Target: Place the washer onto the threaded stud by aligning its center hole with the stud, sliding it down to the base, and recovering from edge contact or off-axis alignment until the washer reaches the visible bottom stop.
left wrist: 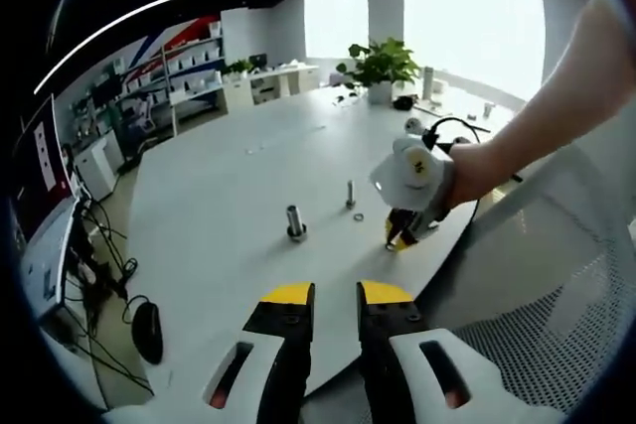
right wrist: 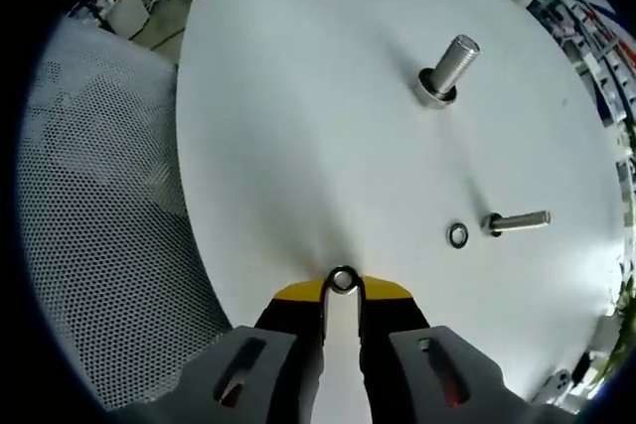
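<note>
The right gripper (right wrist: 342,290) is pinching a washer (right wrist: 342,280) by its edge; approaching the threaded stud (right wrist: 449,69) off-axis risks snagging. The left gripper (left wrist: 335,295) is hanging slightly apart.

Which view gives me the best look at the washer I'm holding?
The right gripper view: the held washer sits pinched between the right gripper's jaws, its hole visible. In the left gripper view that gripper is far off near the table's edge; the washer can't be made out.
</note>
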Demonstrator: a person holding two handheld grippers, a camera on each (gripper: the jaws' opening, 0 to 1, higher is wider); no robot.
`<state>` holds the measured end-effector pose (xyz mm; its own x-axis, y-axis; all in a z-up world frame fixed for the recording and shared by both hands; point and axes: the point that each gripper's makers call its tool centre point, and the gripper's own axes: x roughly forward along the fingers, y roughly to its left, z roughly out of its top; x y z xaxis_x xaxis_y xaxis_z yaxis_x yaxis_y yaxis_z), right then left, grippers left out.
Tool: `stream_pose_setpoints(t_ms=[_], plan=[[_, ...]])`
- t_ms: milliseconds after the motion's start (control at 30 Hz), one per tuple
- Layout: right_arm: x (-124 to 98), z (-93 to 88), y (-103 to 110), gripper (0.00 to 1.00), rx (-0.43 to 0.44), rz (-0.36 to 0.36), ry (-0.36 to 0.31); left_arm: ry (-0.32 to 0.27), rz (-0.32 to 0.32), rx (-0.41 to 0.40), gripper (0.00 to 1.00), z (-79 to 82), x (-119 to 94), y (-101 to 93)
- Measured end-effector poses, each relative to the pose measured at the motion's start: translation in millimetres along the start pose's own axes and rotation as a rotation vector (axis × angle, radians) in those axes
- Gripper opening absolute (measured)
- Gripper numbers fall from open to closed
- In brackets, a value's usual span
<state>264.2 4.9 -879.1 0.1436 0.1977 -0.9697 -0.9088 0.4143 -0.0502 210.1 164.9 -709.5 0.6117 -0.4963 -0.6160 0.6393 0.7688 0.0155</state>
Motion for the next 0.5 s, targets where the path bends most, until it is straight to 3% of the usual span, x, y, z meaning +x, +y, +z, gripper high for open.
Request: stream_pose_setpoints(t_ms=[200, 500], plan=[[-9, 0.9, -11, 0.13, -0.012, -0.022, -0.009, 0.002, -0.007, -0.002, 0.15, -0.7, 0, -1.7], [-38, 8.4, -59, 0.13, 0.032, -0.072, -0.042, -0.001, -0.008, -0.01, 0.15, -0.2, 0, -1.2]])
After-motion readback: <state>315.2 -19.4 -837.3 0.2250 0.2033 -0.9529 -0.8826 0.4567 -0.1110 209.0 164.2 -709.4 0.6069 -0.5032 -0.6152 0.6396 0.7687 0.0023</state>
